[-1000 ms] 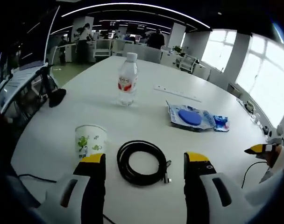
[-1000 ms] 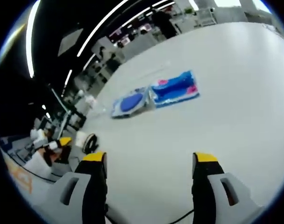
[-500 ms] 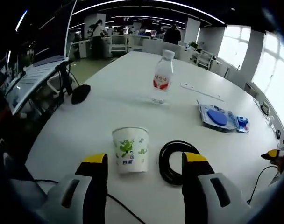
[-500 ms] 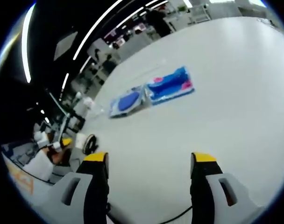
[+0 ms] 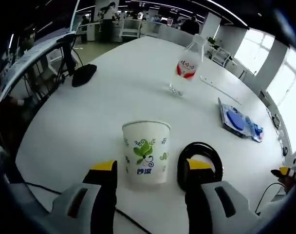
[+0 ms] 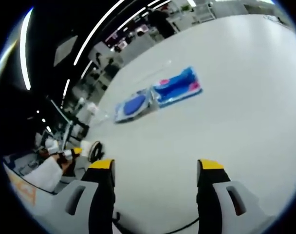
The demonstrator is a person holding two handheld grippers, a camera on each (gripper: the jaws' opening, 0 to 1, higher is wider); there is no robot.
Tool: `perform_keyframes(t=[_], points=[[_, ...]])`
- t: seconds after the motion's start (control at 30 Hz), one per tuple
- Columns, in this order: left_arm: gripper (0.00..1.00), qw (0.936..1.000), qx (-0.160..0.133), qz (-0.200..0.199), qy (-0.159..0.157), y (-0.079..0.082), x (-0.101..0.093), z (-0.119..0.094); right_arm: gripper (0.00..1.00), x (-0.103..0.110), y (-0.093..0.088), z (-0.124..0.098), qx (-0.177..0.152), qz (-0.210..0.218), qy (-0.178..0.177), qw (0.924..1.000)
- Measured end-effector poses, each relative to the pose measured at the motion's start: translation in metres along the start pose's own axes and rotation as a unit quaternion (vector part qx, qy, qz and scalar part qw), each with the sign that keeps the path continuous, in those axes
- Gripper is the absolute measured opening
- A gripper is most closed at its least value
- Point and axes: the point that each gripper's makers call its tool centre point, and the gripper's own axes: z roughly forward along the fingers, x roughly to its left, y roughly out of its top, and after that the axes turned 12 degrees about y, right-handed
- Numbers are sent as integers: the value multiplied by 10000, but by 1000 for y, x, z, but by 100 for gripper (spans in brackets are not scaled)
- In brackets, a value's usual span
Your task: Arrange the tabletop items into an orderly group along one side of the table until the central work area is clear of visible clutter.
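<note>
Left hand-held gripper [image 5: 149, 168] sat wide open, holding nothing, its jaws flanking the paper cup [image 5: 146, 152] standing upright on the white bench [image 5: 109, 102]. Coiled black cable [image 5: 201, 155] lay just beside the cup, at the right jaw. Right hand-held gripper [image 6: 156, 168] was open and empty above bare bench, blue packets [image 6: 157, 94] well ahead. Risk: a hard squeeze could crush or tip the light cup; the right jaw could snag the cable.

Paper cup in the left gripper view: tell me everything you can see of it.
The paper cup is white with a green leaf print and small blue lettering. It stands upright on the white table, mouth open, just ahead of the left gripper, whose jaws are open and not touching it. A coiled black cable lies beside it.
</note>
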Motion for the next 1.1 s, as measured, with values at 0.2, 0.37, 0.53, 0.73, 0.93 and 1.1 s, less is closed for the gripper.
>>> perform_keyframes(t=[0.2, 0.37, 0.53, 0.73, 0.93, 1.1], points=[[38, 9999, 105, 15, 103, -10, 4, 7, 65, 1, -1, 1, -40, 59, -34, 10000], [37, 9993, 236, -260, 105, -19, 5, 12, 65, 0, 0, -1, -134, 130, -58, 9998], [37, 9988, 43, -472, 131, -12, 8, 10, 64, -4, -4, -4, -126, 165, -120, 9997], [36, 9929, -492, -1055, -240, 10, -1, -9, 64, -3, -3, -2, -244, 305, -81, 9992], [36, 9884, -1092, -707, -779, 31, -36, -37, 64, 3, 3, 4, -258, 243, 24, 9994], [36, 9759, -1495, -619, -1463, 45, -77, -62, 64, 10, 4, 6, -247, 194, 149, 9994]])
